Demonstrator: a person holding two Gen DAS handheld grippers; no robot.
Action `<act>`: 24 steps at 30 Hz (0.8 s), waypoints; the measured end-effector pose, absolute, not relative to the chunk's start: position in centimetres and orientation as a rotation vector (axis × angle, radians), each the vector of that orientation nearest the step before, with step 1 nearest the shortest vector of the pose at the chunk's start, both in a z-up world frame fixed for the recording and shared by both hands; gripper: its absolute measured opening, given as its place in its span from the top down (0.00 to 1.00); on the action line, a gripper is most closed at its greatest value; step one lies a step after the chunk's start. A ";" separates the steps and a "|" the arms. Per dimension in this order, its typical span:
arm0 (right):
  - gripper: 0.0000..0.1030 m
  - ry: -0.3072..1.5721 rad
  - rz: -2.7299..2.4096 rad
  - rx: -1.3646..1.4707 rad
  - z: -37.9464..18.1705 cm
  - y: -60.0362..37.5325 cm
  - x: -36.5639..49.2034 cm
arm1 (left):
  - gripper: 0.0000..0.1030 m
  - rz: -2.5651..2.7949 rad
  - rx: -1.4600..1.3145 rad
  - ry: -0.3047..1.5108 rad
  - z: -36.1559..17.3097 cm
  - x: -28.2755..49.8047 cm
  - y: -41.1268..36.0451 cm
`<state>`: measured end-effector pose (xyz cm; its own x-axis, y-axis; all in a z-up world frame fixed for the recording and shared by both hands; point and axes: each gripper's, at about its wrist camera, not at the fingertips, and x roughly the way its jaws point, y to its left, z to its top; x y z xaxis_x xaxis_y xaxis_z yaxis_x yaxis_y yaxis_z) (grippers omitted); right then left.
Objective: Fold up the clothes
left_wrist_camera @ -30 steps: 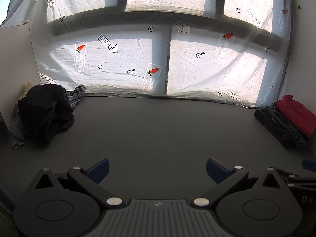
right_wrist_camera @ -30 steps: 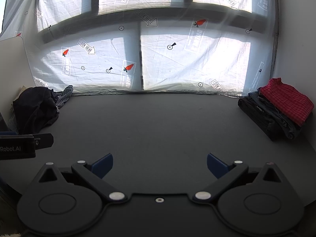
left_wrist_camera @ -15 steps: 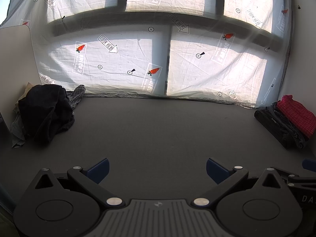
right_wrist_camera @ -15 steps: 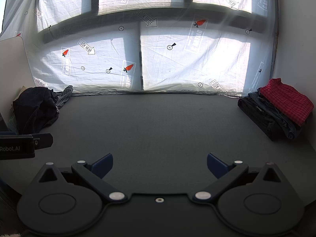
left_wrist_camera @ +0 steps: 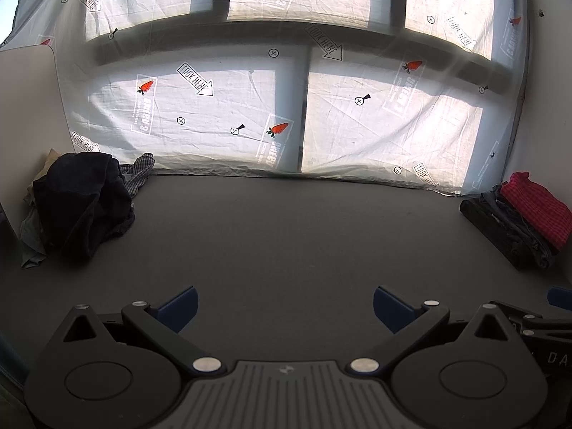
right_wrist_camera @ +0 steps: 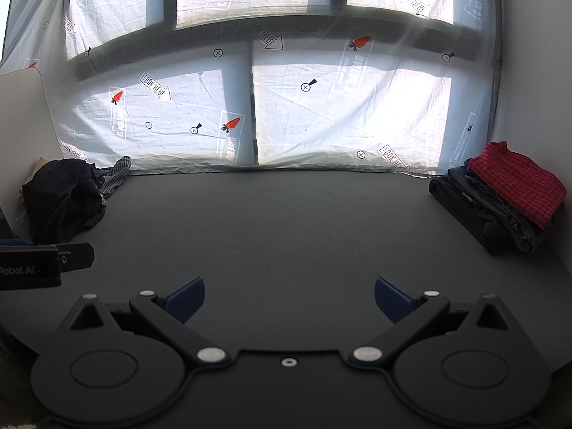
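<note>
1. Nearest you: left gripper [left_wrist_camera: 284,305] has its blue fingers spread wide and holds nothing; it hangs low over the dark table [left_wrist_camera: 286,236].
2. Right gripper [right_wrist_camera: 289,298] is the same, fingers wide apart and empty. It sits just beside the left one; each shows at the edge of the other's view.
3. Mid table between the fingers and the back is bare. No garment is laid out for folding.
4. Far left corner: unfolded pile [left_wrist_camera: 84,207], a dark garment bunched on top, a checked piece poking out toward the back, pale cloth under it against the side wall. This is what's left, going by how it lies.
5. The pile is a crumpled lump, so no clear long axis or heading can be told; the checked tail trails toward the back wall.
6. Far right edge: folded stack [right_wrist_camera: 500,203], dark items below, red checked garment [right_wrist_camera: 518,182] on top. This part looks done.
7. The stack's long axis runs roughly near-to-far along the right wall, slightly angled inward at the near end.
8. Behind everything: printed white sheet [left_wrist_camera: 232,107] across the window.
9. My guess: mid-task, between garments; next grab comes from the left pile.
</note>
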<state>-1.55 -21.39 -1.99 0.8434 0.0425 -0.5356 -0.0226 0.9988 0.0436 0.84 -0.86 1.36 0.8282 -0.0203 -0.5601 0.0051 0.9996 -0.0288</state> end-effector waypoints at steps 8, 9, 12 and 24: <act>0.00 0.564 0.033 0.034 -2.1 -21.4 -1.6 | 0.00 -0.014 -0.028 0.594 1.4 0.9 -0.8; 0.00 0.563 0.032 0.034 -2.2 -21.4 -1.6 | 0.00 -0.013 -0.028 0.594 1.4 0.9 -0.7; 0.00 0.564 0.029 0.037 -2.2 -21.4 -1.7 | 0.00 -0.013 -0.026 0.597 1.4 0.9 -0.8; 0.00 0.578 -0.063 0.075 -3.3 -24.2 -0.5 | 0.00 0.003 -0.065 0.653 0.3 2.5 -1.5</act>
